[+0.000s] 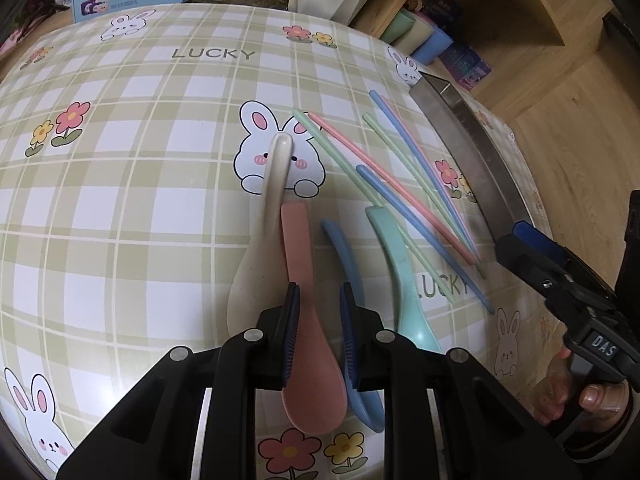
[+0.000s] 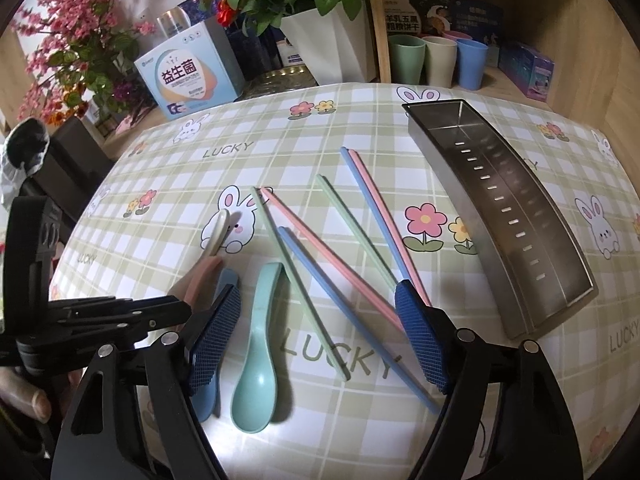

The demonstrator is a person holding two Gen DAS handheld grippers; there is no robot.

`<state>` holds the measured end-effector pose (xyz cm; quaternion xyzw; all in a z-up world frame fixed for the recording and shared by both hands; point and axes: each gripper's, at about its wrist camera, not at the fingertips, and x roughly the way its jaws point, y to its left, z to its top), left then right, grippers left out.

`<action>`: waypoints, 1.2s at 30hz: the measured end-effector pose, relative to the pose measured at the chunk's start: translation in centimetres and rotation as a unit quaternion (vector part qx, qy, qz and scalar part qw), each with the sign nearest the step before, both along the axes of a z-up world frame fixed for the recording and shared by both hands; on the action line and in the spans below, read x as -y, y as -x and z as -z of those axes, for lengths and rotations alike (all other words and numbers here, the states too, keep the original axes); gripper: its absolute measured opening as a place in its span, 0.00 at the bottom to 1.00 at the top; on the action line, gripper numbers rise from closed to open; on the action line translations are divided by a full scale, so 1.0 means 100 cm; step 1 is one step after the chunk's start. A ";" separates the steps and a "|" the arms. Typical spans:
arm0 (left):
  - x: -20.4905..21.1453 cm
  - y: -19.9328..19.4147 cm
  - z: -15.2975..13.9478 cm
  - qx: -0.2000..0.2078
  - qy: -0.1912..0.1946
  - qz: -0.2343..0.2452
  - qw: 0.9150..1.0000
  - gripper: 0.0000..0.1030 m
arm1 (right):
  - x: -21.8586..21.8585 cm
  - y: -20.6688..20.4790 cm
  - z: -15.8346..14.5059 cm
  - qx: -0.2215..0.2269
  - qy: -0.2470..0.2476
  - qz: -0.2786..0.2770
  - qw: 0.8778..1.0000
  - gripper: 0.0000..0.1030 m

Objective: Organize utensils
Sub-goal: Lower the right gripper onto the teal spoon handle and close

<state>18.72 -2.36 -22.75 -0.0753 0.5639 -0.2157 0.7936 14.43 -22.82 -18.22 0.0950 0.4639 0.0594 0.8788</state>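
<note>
My left gripper [image 1: 319, 312] is shut on the pink spoon [image 1: 298, 240], its pads pressing the handle just above the bowl. A cream spoon [image 1: 272, 200] lies against it on the left and a blue spoon [image 1: 340, 248] on the right, partly under my right pad. The green spoon [image 2: 260, 340] lies on the checked cloth between the wide-open fingers of my right gripper [image 2: 318, 290], which holds nothing. Several pastel chopsticks [image 2: 320, 256] lie fanned and crossed beside it. The left gripper [image 2: 176, 308] shows at the left of the right wrist view.
A long slotted steel tray [image 2: 500, 208] stands on the right side of the table. Beyond the far edge stand a white flowerpot [image 2: 332, 40], a blue-and-white box [image 2: 192, 76] and pastel cups [image 2: 440, 60] on a wooden shelf.
</note>
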 end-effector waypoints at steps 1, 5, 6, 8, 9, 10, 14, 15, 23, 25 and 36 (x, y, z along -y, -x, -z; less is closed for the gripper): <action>0.000 -0.001 0.000 0.004 -0.003 0.001 1.000 0.19 | 0.000 0.000 0.000 -0.001 0.000 0.001 1.000 0.74; 0.002 -0.006 0.003 0.004 -0.023 0.006 1.000 0.19 | -0.001 -0.001 0.000 -0.003 0.002 -0.001 1.000 0.74; 0.002 -0.007 0.006 0.001 -0.030 0.008 1.000 0.19 | -0.001 -0.002 0.000 -0.004 0.001 -0.001 1.000 0.74; 0.003 -0.009 0.012 -0.010 -0.039 0.011 0.999 0.19 | -0.001 -0.002 0.000 -0.004 0.001 -0.002 1.000 0.74; 0.003 -0.009 0.014 -0.011 -0.041 0.012 0.999 0.19 | -0.001 -0.002 -0.001 -0.004 0.001 -0.002 1.000 0.74; 0.003 -0.009 0.015 -0.012 -0.042 0.013 0.999 0.19 | -0.001 -0.002 -0.001 -0.004 0.001 -0.002 1.000 0.74; 0.006 -0.010 0.016 -0.005 -0.046 0.016 0.999 0.19 | -0.002 -0.003 0.000 -0.006 0.000 -0.004 1.000 0.74; 0.006 -0.011 0.016 -0.004 -0.047 0.015 0.999 0.19 | -0.002 -0.003 0.000 -0.008 0.000 -0.005 1.000 0.74; 0.002 -0.006 0.014 0.008 -0.041 0.000 0.999 0.14 | -0.002 0.000 0.008 -0.022 -0.001 -0.006 1.000 0.68; 0.000 -0.004 0.009 0.015 -0.041 -0.003 0.999 0.14 | -0.004 0.000 0.010 -0.026 -0.002 -0.012 1.000 0.65; -0.019 0.005 -0.015 0.059 -0.045 -0.034 0.997 0.14 | -0.035 -0.009 0.028 -0.052 -0.009 -0.071 0.996 0.34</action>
